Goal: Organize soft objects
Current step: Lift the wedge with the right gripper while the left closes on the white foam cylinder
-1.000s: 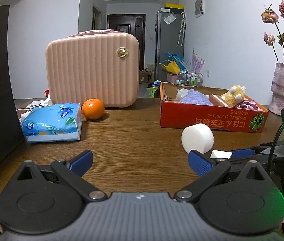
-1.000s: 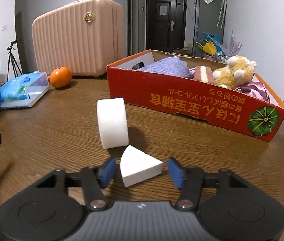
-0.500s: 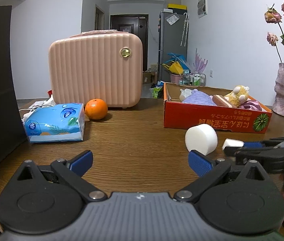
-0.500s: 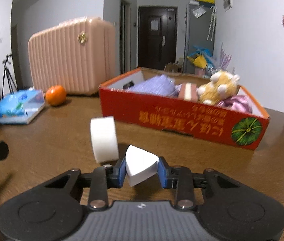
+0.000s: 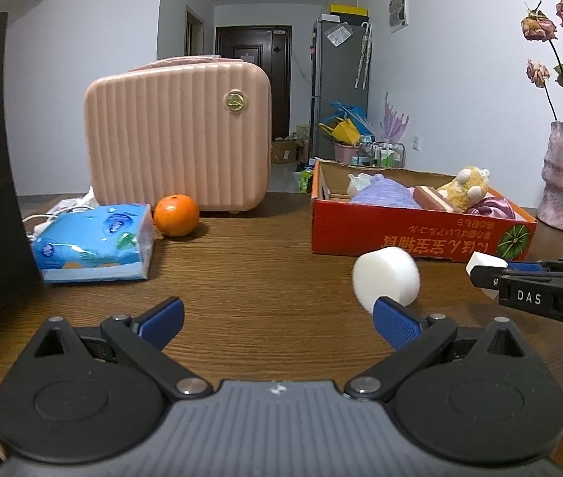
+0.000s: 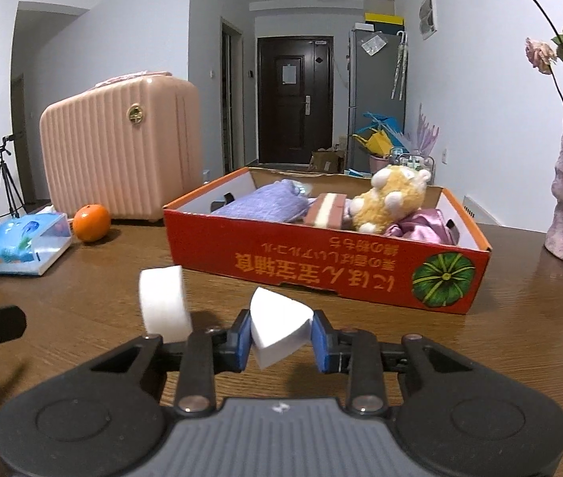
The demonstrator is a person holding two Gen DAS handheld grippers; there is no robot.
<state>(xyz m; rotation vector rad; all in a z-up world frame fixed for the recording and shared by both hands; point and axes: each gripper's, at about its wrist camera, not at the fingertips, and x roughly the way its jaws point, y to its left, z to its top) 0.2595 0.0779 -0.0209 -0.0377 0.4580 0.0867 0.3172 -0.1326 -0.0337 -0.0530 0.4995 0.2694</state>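
The right claw (image 6: 280,336) is clamped on the white foam wedge (image 6: 277,324), lifted just short of the red cardboard box (image 6: 321,266). The carry is underway; next comes clearing the box's near wall and releasing inside. The left claw (image 5: 277,320) gapes empty, with the foam cylinder (image 5: 385,280) on the table in front of the box.

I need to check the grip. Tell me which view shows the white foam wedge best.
The right wrist view: the white foam wedge sits centred between the right tool's pads. The left wrist view catches only its tip at the edge.
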